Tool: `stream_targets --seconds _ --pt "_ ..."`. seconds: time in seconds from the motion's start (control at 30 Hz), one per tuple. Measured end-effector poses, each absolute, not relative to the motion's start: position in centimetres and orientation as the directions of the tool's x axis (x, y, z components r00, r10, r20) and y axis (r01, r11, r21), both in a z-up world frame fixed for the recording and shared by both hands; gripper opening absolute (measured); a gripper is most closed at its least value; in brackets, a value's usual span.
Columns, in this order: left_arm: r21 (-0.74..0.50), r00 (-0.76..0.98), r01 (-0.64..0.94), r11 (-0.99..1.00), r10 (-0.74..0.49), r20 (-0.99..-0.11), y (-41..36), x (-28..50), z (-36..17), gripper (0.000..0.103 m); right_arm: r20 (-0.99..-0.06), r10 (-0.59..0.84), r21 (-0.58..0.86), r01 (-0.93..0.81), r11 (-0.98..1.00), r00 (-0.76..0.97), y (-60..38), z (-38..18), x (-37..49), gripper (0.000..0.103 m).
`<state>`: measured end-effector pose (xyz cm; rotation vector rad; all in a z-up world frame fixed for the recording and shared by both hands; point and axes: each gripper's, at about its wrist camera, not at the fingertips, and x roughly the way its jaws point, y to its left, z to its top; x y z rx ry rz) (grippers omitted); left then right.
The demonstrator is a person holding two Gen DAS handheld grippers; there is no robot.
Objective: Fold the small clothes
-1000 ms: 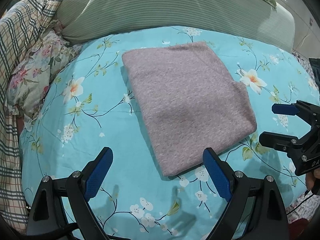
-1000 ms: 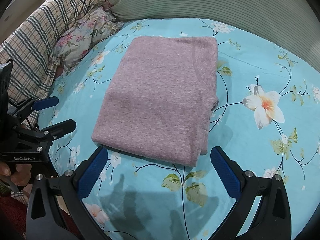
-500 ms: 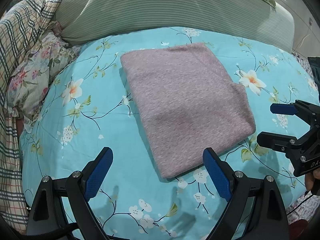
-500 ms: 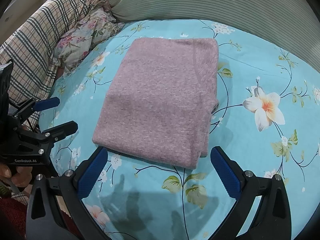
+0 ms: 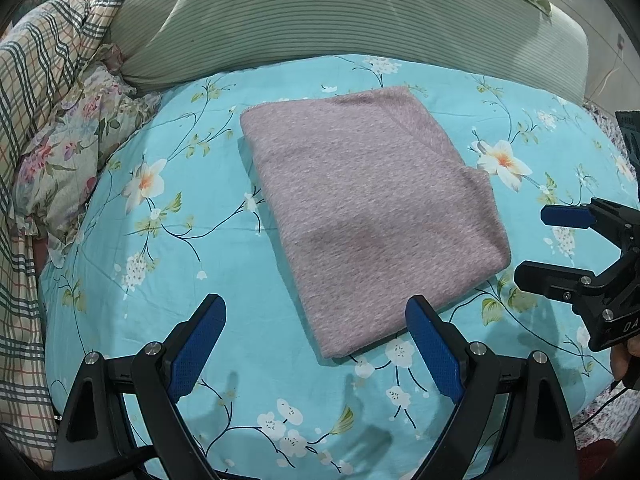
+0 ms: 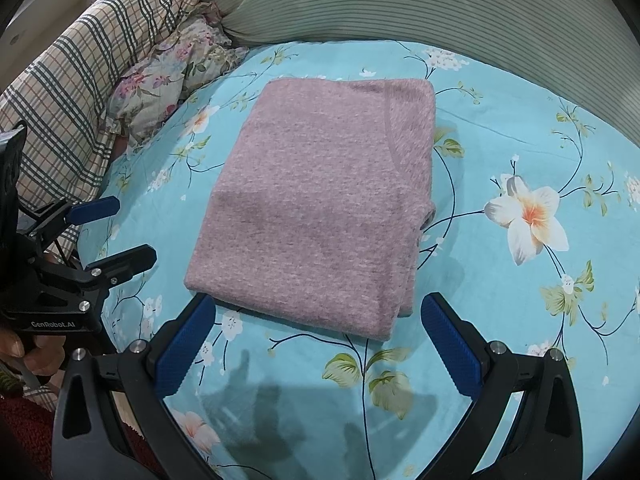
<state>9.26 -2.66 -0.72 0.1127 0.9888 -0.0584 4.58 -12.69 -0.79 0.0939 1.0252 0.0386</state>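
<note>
— Left wrist view first: what have you got?

— I see the folded mauve knit garment (image 5: 368,220) lying flat on the turquoise floral bedsheet (image 5: 168,264), filling the middle of the frame. My left gripper (image 5: 316,344) sits at six o'clock, its blue-padded fingers (image 5: 198,344) spread wide with nothing between them; the garment's near corner reaches toward the gap but touches neither pad, as far as I can tell.

— And the other one?

— The right gripper (image 5: 548,246) shows at three o'clock in that same view, just beside the garment's right edge. Its jaws stand apart and hold nothing.

— Right wrist view agree?

— Yes. There the garment (image 6: 320,208) lies centred, its near edge just ahead of the right gripper (image 6: 320,340) at six o'clock, wide open and empty. The left gripper (image 6: 116,232) appears at nine o'clock, also parted, clear of the cloth. The folded layers stack up along the garment's right side; how many I can't quite count through the fisheye.

— Surroundings?

— A green striped pillow (image 6: 440,4) runs across twelve o'clock, a plaid blanket (image 6: 80,80) bunches at ten, and a flowered pillow (image 6: 172,80) is tucked just below it, near the garment's far left corner.
</note>
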Motion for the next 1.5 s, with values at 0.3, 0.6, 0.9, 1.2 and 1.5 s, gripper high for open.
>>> stream_targets --seconds 0.3,0.6,0.9,1.2,1.5 --pt "0.062 0.548 0.099 0.993 -0.003 -0.836 -2.7 9.3 -0.8 0.092 -0.852 0.079 0.099 0.011 0.995 0.518 -13.3 -0.6 4.8 0.102" --pt "0.057 0.546 0.098 0.994 -0.006 -0.838 -2.5 9.5 -0.8 0.092 -0.849 0.079 0.100 0.013 0.995 0.522 -13.6 -0.4 5.1 0.102" --pt "0.058 0.545 0.098 0.993 -0.005 -0.839 -2.3 9.9 -0.8 0.092 -0.846 0.080 0.102 0.012 0.995 0.527 -13.5 -0.4 5.4 0.102" --pt "0.070 0.555 0.094 0.993 0.006 -0.832 -2.3 10.3 -0.9 0.092 -0.847 0.077 0.102 0.019 0.995 0.526 -13.6 -0.7 5.8 0.102" --pt "0.057 0.544 0.064 0.996 0.012 -0.839 -1.9 11.4 -1.8 0.092 -0.847 0.073 0.116 0.050 0.992 0.526 -14.9 -1.3 6.6 0.102"
